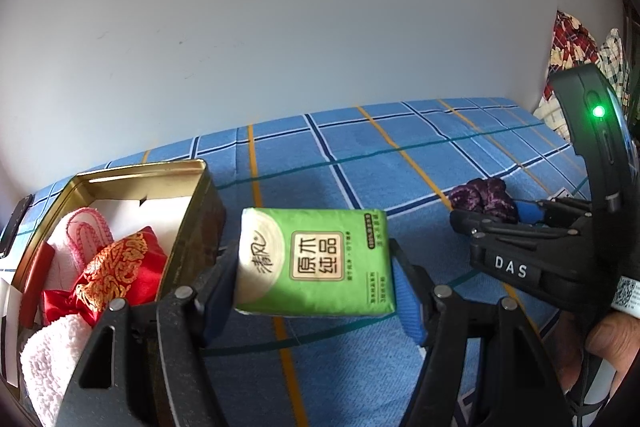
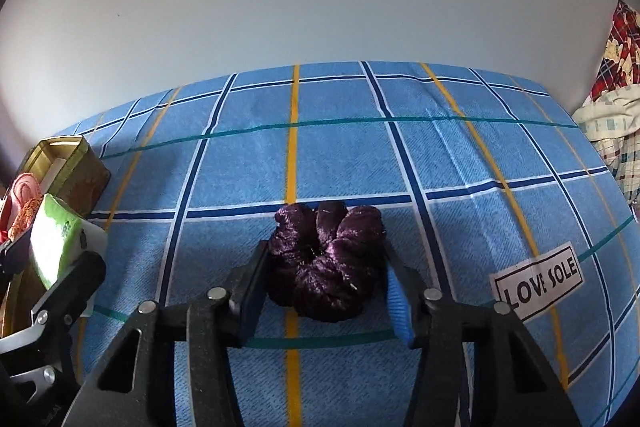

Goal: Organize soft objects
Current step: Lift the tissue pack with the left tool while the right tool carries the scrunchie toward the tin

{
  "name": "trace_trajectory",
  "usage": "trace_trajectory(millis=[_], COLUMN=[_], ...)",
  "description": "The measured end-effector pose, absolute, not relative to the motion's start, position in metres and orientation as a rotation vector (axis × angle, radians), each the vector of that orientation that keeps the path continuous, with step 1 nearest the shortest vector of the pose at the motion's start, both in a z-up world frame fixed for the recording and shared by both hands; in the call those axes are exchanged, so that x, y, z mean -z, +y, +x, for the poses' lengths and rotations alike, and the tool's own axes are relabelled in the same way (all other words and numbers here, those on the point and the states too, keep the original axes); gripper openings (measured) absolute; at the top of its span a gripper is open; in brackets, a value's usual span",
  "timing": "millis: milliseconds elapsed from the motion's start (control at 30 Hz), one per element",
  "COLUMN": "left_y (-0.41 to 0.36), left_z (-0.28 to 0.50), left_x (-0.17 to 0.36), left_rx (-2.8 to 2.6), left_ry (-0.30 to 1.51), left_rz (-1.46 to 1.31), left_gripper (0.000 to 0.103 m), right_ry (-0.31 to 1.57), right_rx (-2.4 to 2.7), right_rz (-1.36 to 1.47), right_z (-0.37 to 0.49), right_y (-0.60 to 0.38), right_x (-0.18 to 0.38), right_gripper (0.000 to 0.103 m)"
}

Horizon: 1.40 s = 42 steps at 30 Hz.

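A person is working over a blue plaid cloth (image 2: pixel 340 163) with a handheld gripper in each hand. The left gripper (image 1: pixel 316 267) is clamping a green tissue pack (image 1: pixel 316 261) by its two short ends, so the pack's long axis is running crosswise between the fingers, and it is hanging clear of the cloth. Directly to the left of the pack, almost touching it, an open gold tin (image 1: pixel 140 179) is sitting; the tin is already holding a red embroidered pouch (image 1: pixel 116 271), a pink looped item and a pale fluffy cloth (image 1: pixel 52 359). The pack's next trip, judging by the task, is a short one leftward and over the tin's near wall, and the left hand is the one placed for it. Farther right, the right gripper (image 2: pixel 326 279) is reaching around a dark purple velvet scrunchie (image 2: pixel 326 263) lying on the cloth. Its fingers are standing on either side of the scrunchie, the left one against the fabric, the right one seeming just clear, so the jaws are looking partly open rather than squeezed. A white label reading LOVE SOLE (image 2: pixel 538 281) is lying on the cloth to the right.
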<state>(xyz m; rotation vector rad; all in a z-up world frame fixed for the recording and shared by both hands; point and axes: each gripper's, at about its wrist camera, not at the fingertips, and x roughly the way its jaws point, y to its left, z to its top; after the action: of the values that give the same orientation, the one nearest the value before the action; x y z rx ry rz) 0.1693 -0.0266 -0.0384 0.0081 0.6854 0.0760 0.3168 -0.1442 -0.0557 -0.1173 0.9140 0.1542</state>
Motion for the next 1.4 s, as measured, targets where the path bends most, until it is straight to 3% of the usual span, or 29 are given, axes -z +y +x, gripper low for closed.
trace_trajectory(millis=[100, 467, 1400], left_y=[-0.025, -0.030, -0.029], left_z=[0.168, 0.156, 0.137], left_x=[0.036, 0.027, 0.014], left_rx=[-0.076, -0.074, -0.089], left_ry=[0.678, 0.605, 0.524], left_rz=[-0.005, 0.018, 0.007], left_gripper=[0.068, 0.068, 0.068], right_ry=[0.885, 0.675, 0.568], right_rx=[-0.149, -0.161, -0.143], right_rz=[-0.114, -0.130, -0.116], right_z=[0.312, 0.265, 0.237], right_y=[-0.145, -0.148, -0.153], right_x=[0.050, 0.018, 0.011], right_gripper=[0.044, 0.043, 0.044])
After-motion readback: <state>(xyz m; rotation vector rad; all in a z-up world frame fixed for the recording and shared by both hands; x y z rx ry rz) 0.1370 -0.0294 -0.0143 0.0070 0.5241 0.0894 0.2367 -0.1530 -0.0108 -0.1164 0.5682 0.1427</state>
